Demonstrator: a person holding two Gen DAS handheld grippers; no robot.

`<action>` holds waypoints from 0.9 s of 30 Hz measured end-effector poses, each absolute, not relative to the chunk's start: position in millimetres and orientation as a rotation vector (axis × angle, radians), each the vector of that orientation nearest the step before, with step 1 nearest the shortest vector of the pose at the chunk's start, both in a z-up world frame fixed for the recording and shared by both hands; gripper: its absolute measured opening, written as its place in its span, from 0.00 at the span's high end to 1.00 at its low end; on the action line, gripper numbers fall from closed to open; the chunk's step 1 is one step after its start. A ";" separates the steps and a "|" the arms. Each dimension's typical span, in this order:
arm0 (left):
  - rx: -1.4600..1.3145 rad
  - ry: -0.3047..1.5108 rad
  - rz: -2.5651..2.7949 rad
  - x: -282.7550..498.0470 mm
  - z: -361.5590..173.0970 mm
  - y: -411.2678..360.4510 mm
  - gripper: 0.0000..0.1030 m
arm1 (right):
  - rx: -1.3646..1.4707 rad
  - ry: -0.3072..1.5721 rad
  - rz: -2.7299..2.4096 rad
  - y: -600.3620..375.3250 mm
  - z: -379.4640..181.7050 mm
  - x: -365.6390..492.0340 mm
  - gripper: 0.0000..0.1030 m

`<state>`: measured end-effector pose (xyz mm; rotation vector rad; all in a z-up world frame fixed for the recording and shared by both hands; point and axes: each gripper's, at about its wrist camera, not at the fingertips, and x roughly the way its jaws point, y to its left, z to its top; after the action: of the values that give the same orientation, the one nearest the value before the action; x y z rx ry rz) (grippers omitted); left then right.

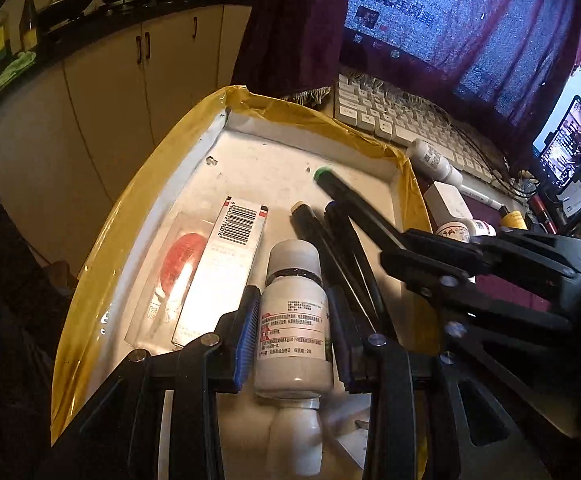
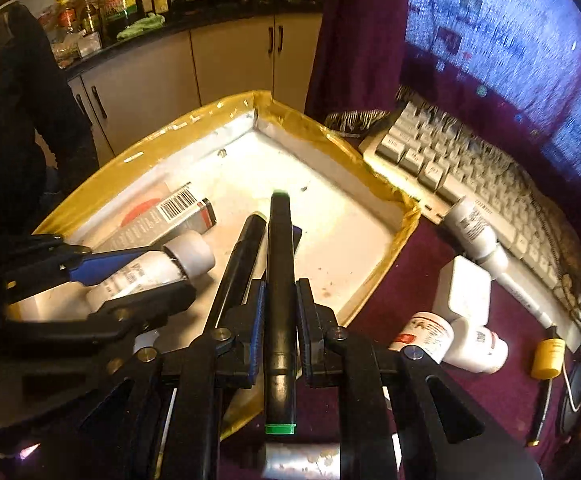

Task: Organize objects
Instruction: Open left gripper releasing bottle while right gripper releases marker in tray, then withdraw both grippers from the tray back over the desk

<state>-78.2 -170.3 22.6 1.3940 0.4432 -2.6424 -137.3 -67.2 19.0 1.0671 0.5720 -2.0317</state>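
Left gripper (image 1: 292, 332): clamped on the white bottle (image 1: 292, 320), pads on the labelled body, cap end pointing away, low over the tray floor; probably being set down there.
Right gripper (image 2: 280, 320): closed narrow on the green-tipped black marker (image 2: 280, 280), held mid-barrel and pointing along the fingers, so likely to go in lengthwise beside its like.
Tray (image 1: 130, 208): yellow-taped rim, white floor, at the edge of the surface; evidently the collecting place.
Already in tray: barcoded box (image 1: 226, 268) atop a clear packet with a red disc (image 1: 182, 264) on the left; black pens (image 1: 330, 248) lying in the middle.
Free floor: far half of the tray, ahead of both grippers.
Left outside, on the maroon cloth (image 2: 370, 272): white bottle against the keyboard (image 2: 472, 230), white square block (image 2: 466, 288), two small bottles (image 2: 450, 340), white pen (image 2: 526, 300), yellow-capped item (image 2: 548, 358).
In the way: both grippers close together over the near tray edge; lying pens crowd the marker's landing spot; keyboard (image 2: 450, 168) and cables hem the leftover items.
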 end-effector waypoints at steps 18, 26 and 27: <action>1.331 0.430 -2.671 -70.0 25.3 -169.4 0.53 | 1.070 0.500 -2.060 -50.6 26.9 -137.6 0.78; 1.239 0.457 -2.739 -54.1 40.7 -161.8 0.38 | 0.943 0.308 -2.118 16.2 54.7 -117.9 0.46; 1.225 0.457 -2.760 -51.7 44.2 -158.0 0.38 | 0.938 0.281 -2.124 27.1 55.9 -115.0 0.45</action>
<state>-51.7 -158.0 44.2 1.2253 0.4573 -2.7604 -115.0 27.1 55.9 0.9377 0.2815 -2.1237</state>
